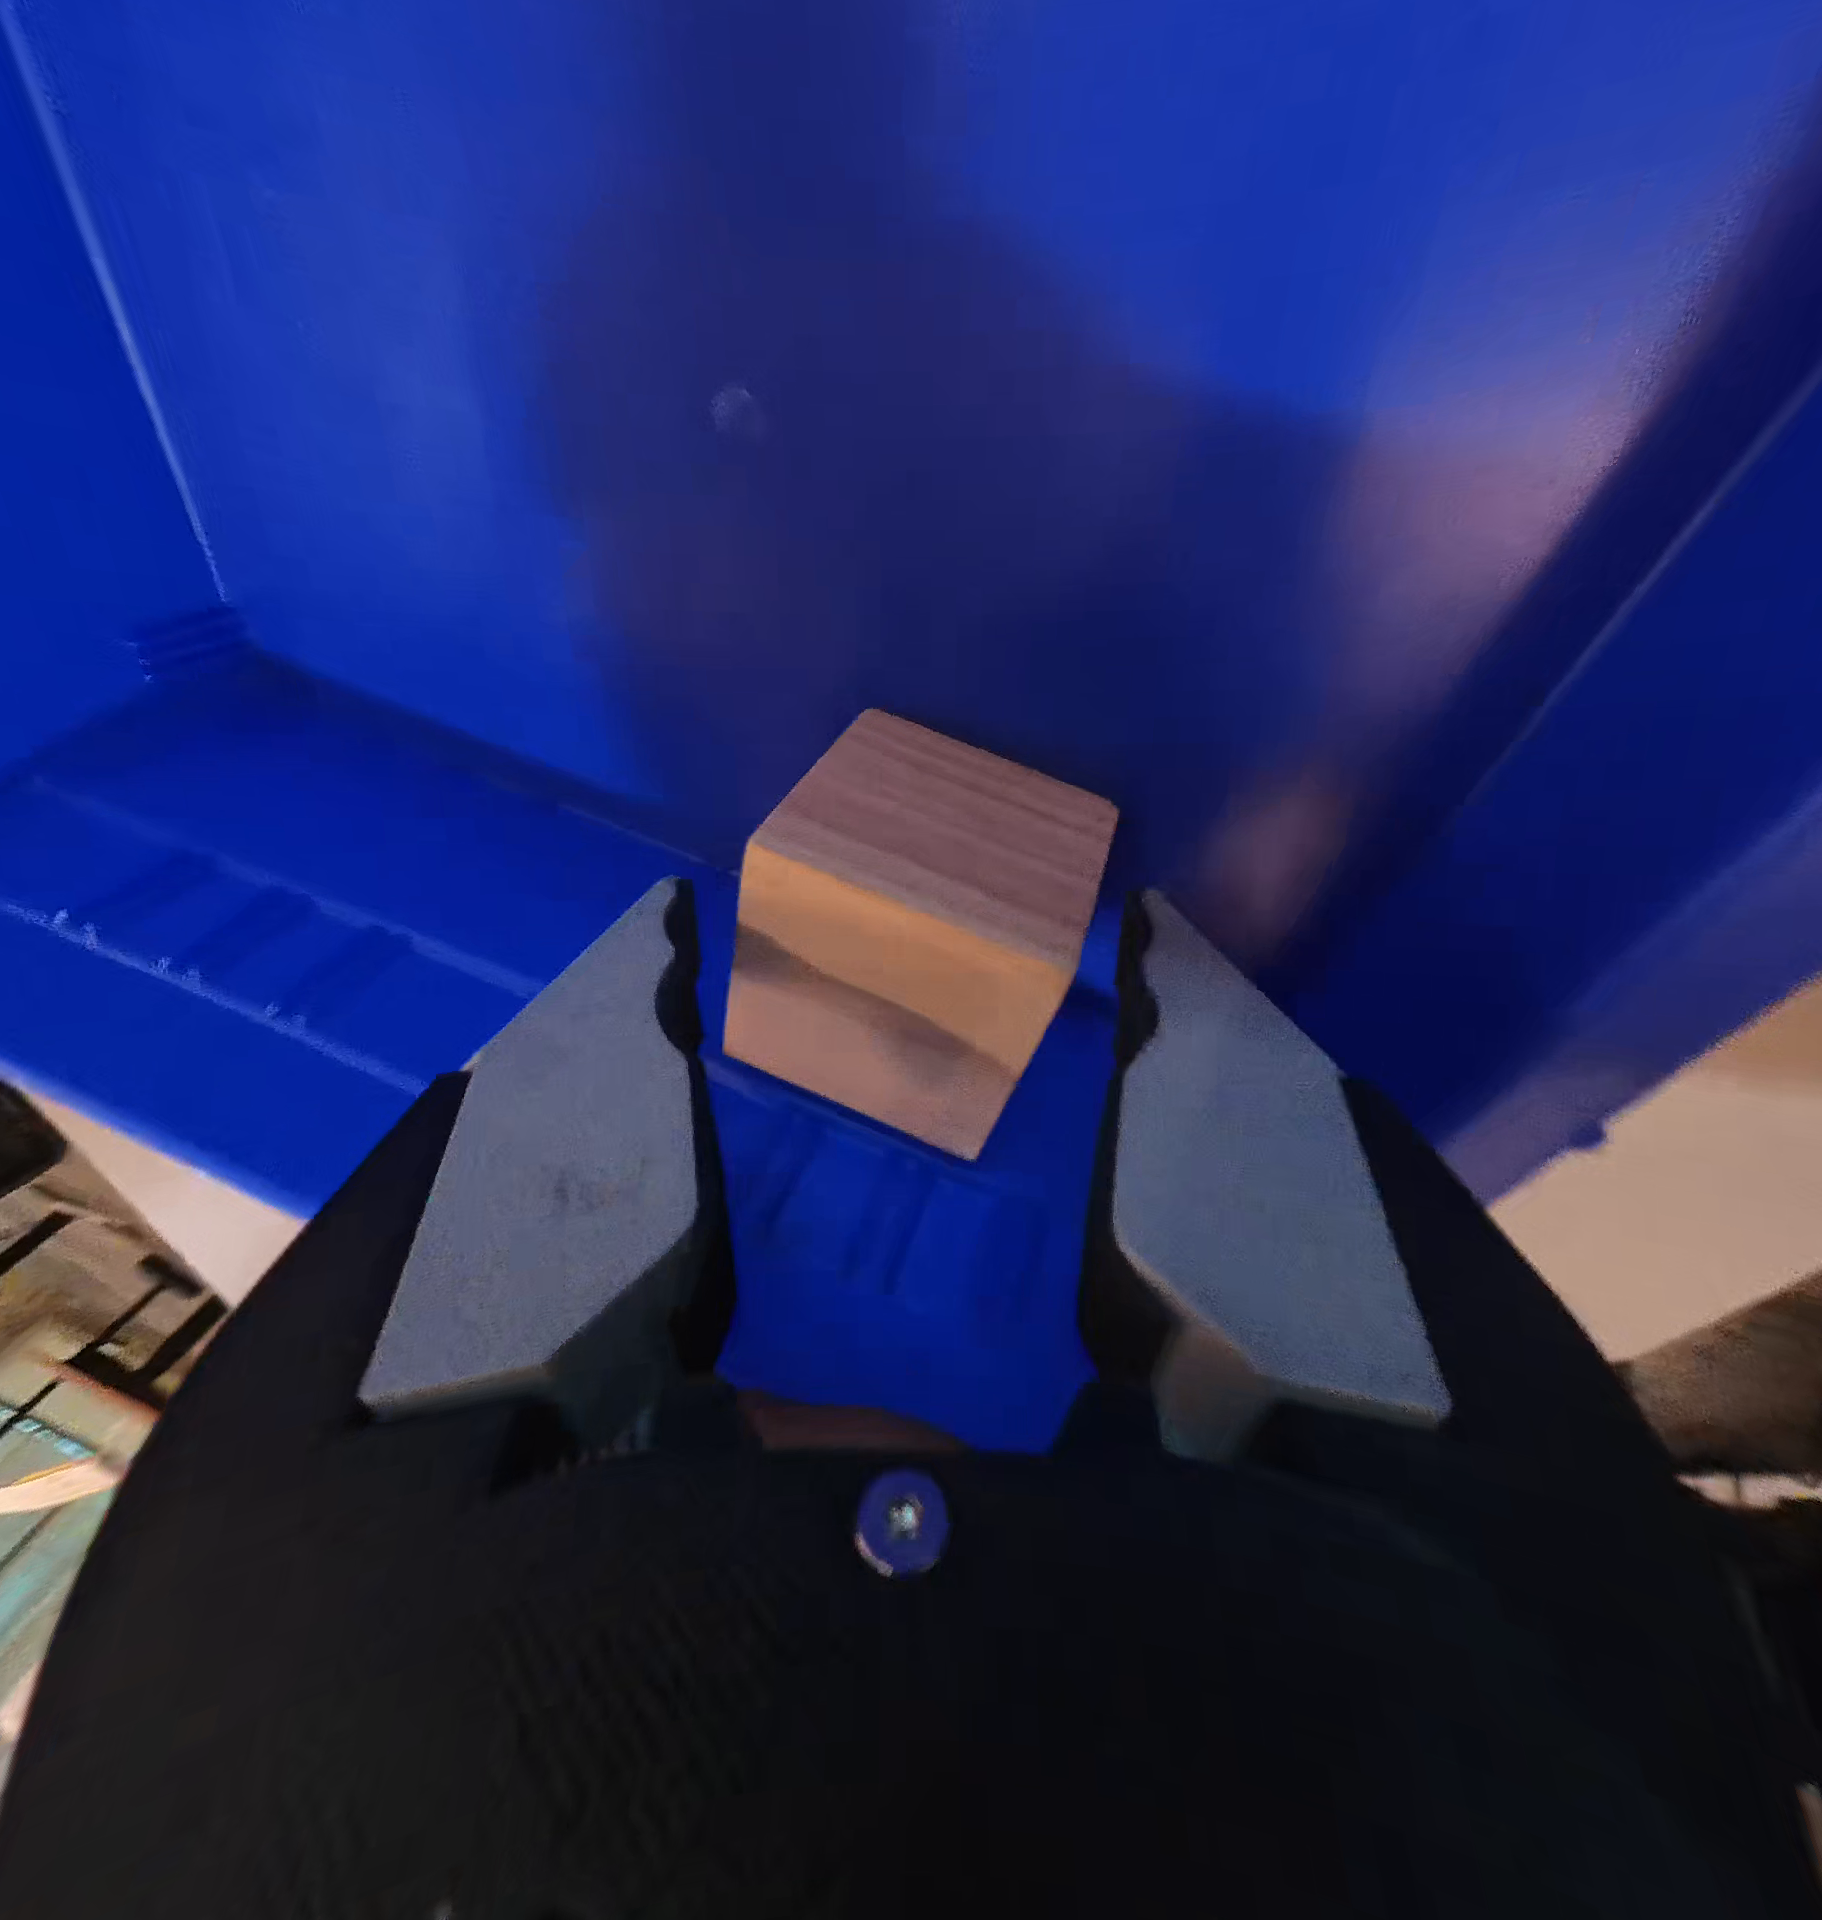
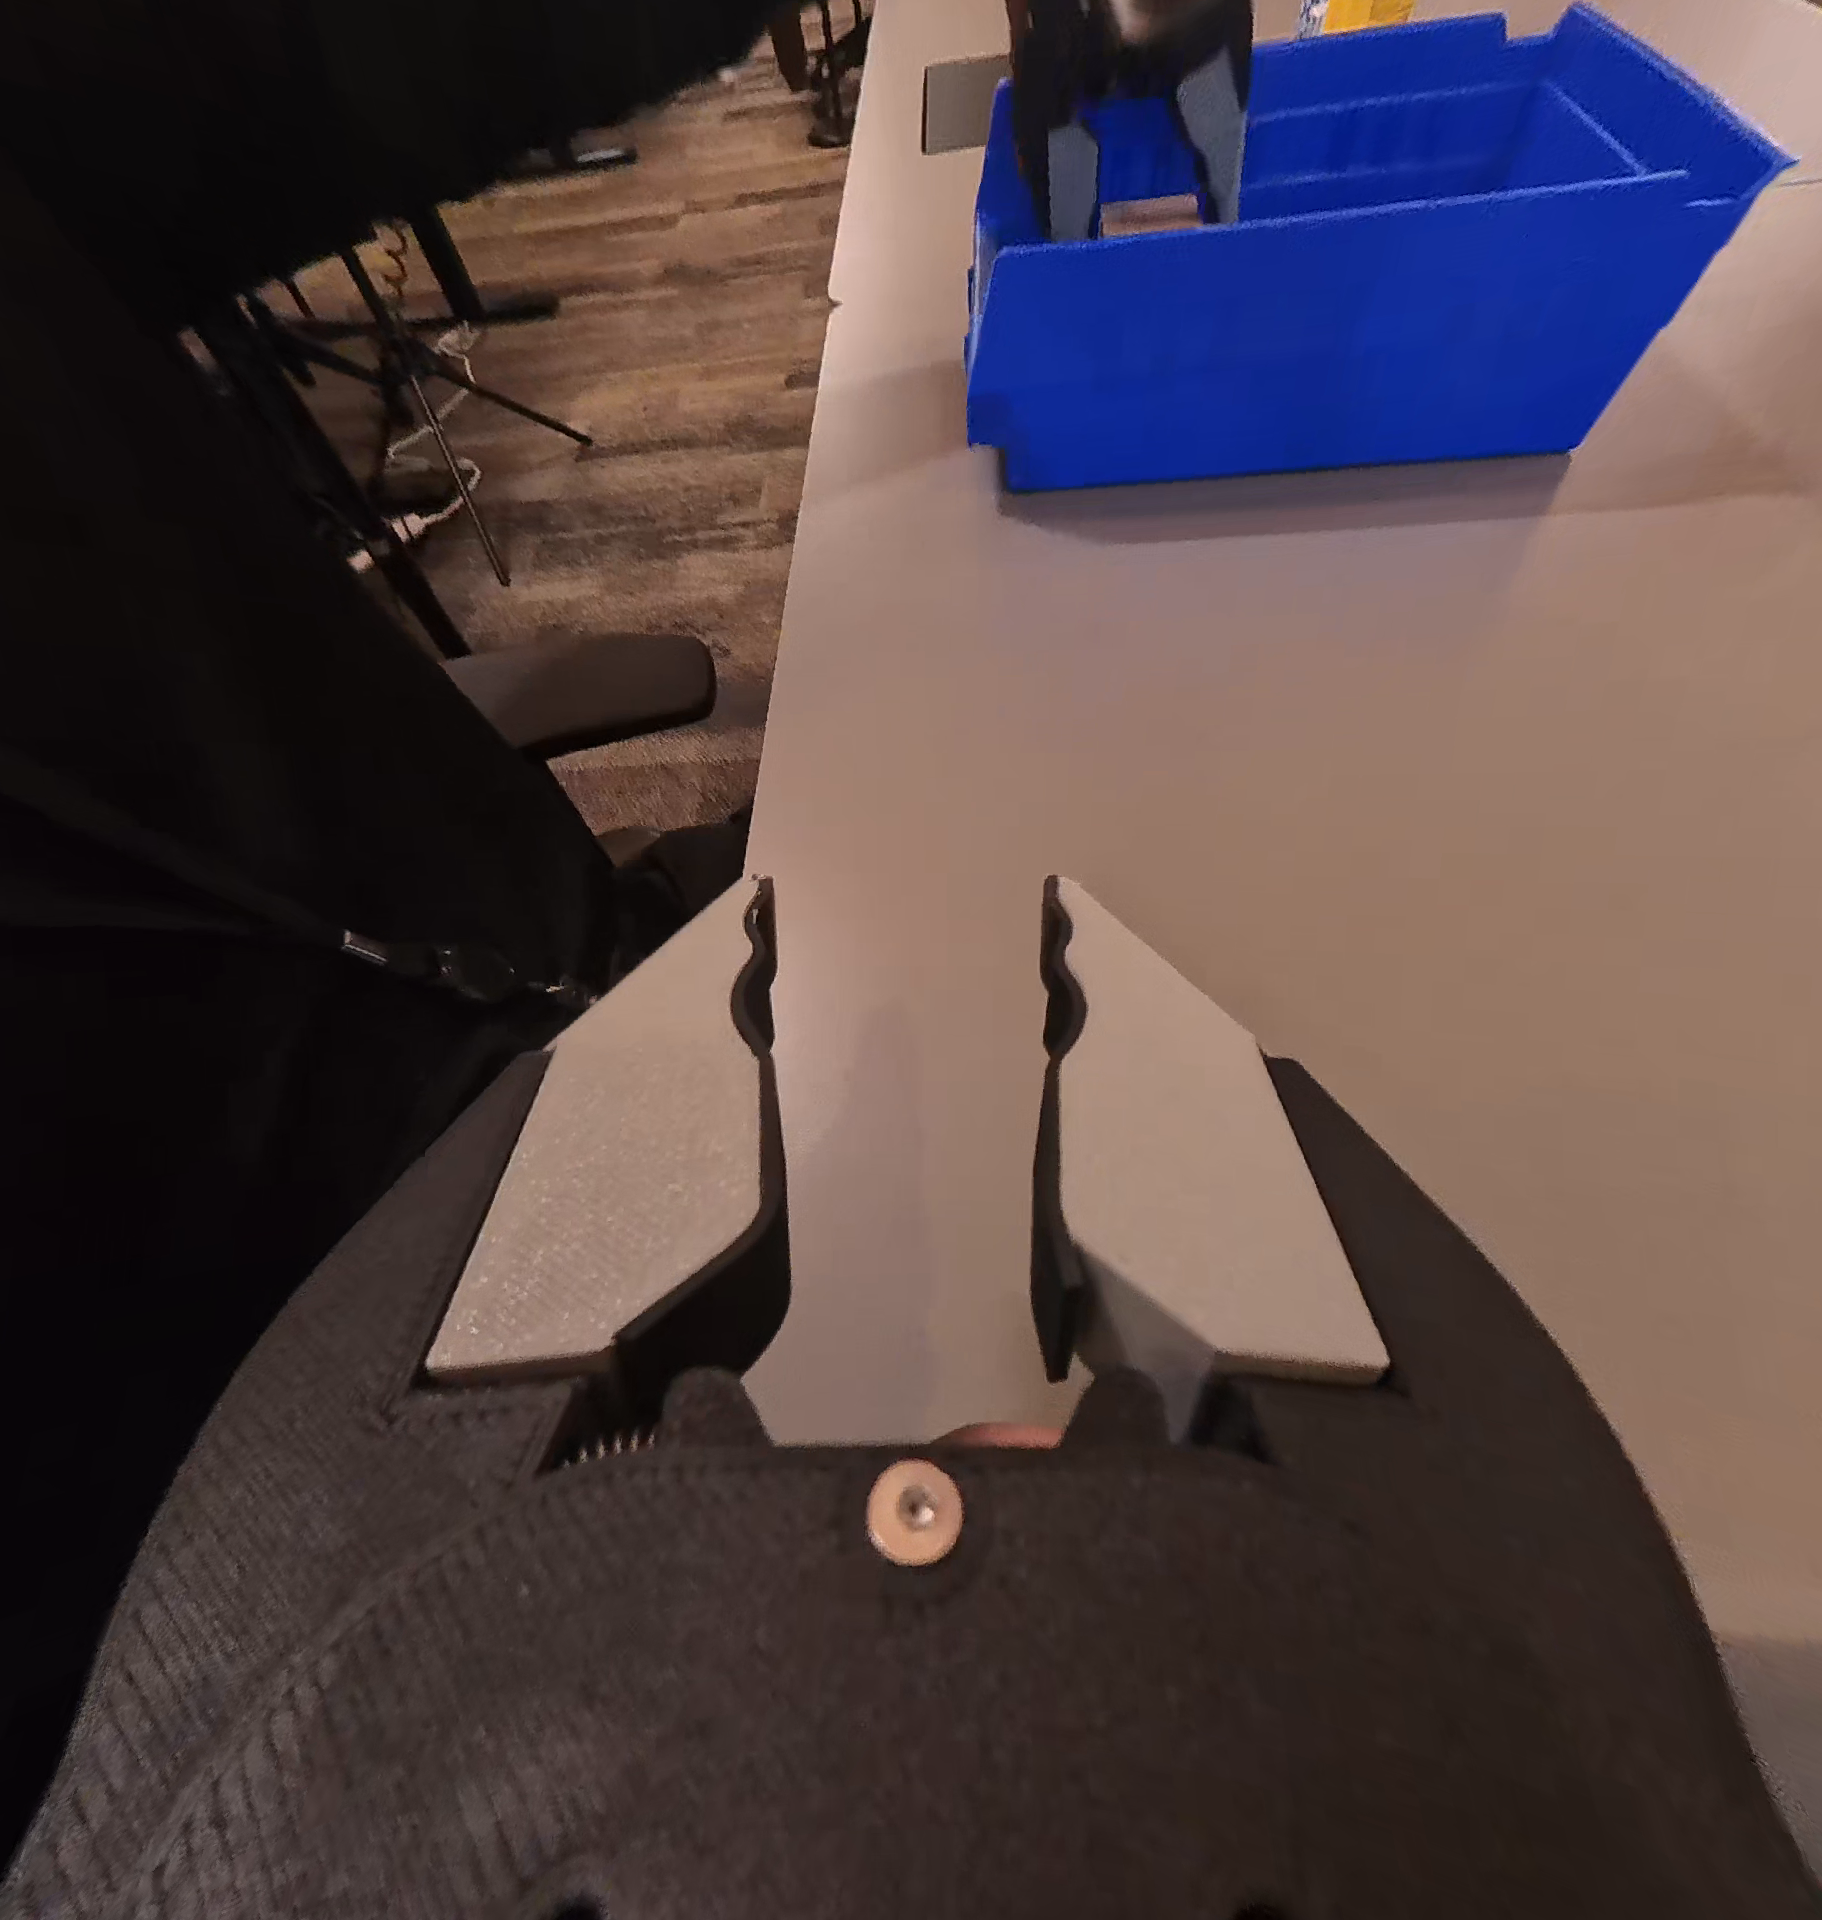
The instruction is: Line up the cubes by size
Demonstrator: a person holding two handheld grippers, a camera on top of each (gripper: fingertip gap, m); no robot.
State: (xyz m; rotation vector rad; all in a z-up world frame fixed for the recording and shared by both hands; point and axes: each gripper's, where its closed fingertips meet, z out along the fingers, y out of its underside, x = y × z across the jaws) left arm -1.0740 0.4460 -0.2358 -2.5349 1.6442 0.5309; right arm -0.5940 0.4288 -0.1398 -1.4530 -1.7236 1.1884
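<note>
A wooden cube (image 1: 917, 935) sits inside the blue bin (image 1: 367, 312), close to one of its walls. My left gripper (image 1: 909, 899) is open, with its fingertips (image 1: 668, 935) on either side of the cube and a small gap on each side. In the right wrist view the left gripper (image 2: 1146, 156) reaches down into the near end of the blue bin (image 2: 1302, 343), with the cube (image 2: 1146, 213) between its fingers. My right gripper (image 2: 907, 894) is open and empty above the bare beige table (image 2: 1302, 831), well short of the bin.
The table's left edge (image 2: 793, 644) runs along the view, with wood floor, black stands (image 2: 439, 395) and a dark chair seat (image 2: 595, 686) beyond it. A grey flat plate (image 2: 954, 104) lies on the table behind the bin.
</note>
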